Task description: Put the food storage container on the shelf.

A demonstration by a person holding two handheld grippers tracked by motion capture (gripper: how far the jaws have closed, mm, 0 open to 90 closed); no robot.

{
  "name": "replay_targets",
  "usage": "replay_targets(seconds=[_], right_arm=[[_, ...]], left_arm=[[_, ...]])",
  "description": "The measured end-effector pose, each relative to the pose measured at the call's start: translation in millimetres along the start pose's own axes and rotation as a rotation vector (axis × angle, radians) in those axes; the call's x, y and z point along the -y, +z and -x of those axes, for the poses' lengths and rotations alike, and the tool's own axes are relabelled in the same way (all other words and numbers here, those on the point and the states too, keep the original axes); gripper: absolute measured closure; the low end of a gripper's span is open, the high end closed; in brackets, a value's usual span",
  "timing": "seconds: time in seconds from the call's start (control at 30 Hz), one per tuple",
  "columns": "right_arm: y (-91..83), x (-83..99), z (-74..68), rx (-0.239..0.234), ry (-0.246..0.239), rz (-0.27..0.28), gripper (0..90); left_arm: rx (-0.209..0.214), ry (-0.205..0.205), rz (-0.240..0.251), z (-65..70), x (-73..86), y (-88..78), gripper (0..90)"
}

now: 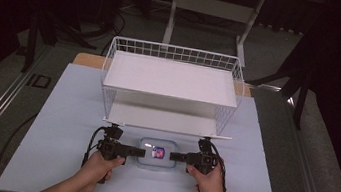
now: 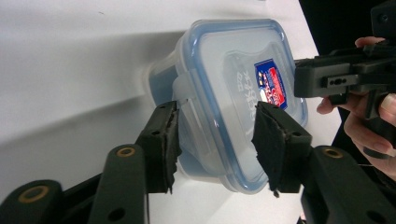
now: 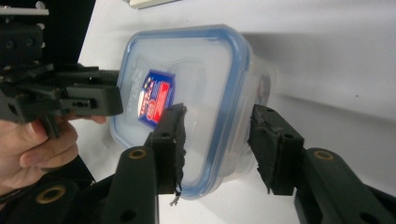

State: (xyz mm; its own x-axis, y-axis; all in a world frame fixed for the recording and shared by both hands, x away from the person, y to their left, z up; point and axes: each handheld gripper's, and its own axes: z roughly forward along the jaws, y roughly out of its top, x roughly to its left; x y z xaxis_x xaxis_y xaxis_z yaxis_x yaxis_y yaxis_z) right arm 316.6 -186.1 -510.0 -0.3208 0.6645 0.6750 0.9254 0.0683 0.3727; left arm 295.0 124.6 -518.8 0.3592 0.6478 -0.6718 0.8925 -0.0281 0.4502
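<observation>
Nearest the camera in the high view, a person's two forearms come in from the bottom edge, each hand holding a black two-jaw claw. The left claw (image 1: 142,152) and the right claw (image 1: 173,155) point toward each other across a small clear plastic food box with a blue-rimmed snap lid and a red and blue label (image 1: 157,154). The box sits on the pale blue desk (image 1: 58,125), just in front of a white wire rack with two flat shelves (image 1: 172,87).

In the left claw's own view, its jaws straddle one end of the box (image 2: 233,93): one pad (image 2: 168,140) lies against the side wall and lid clip, the other (image 2: 273,144) over the lid. They look to be touching, though I cannot tell whether they are truly clamped. In the right claw's view, one pad (image 3: 170,140) rests on the lid by the label, while the other (image 3: 271,144) stands just clear of the wall, so this claw has not yet clenched.

The step in hand appears to be a two-sided pickup. To do it well, finish closing both claws evenly, seat the pads squarely above and below the rim at both ends rather than on the loose clips, then lift both ends together and level so the box does not twist or slip.
</observation>
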Motion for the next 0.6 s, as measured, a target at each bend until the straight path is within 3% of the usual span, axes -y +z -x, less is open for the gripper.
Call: replay_targets(seconds=[0.2,0.37,0.6], right_arm=[[-4.9,0.6,-9.7,0.042,-0.012,-0.008,61.2],[-8.6,2.0,-18.3,0.081,-0.059,0.008,64.4],[-11.4,-2.4,-17.9,0.076,-0.071,0.032,65.0]], left_arm=[[-0.016,-0.005,0.018,6.6,4.7,-6.4,60.9],[-0.021,-0.011,0.033,6.6,2.8,-10.5,67.6],[-0.028,0.024,0.063,13.1,-5.6,-14.2,68.4]])
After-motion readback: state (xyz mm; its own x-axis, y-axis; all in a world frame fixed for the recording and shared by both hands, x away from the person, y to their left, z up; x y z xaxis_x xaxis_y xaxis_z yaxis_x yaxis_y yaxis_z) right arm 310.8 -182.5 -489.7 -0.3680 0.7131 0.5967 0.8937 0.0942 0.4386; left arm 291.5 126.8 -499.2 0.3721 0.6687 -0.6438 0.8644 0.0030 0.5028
